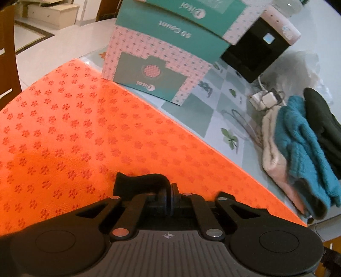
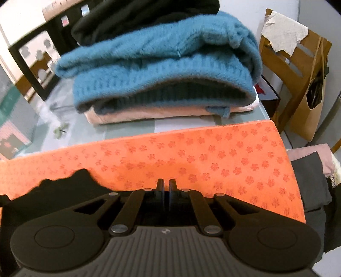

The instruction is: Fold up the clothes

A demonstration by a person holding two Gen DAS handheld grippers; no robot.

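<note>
I hold the black garment [image 2: 64, 187], lying on the orange flower-print mat [image 1: 85, 127], with left gripper [image 1: 168, 187] jaws pinching its edge; right gripper [image 2: 166, 184] jaws are pressed together. I lift both evenly, keeping the cloth taut.

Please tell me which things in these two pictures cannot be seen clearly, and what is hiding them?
- Left wrist view: whether the left gripper grips the black cloth; its own linkage covers the contact.
- Right wrist view: the black cloth's full shape, cut by the gripper body.
- Right wrist view: the top black garment, cut by the edge.
- Left wrist view: the box print, blurred.
</note>
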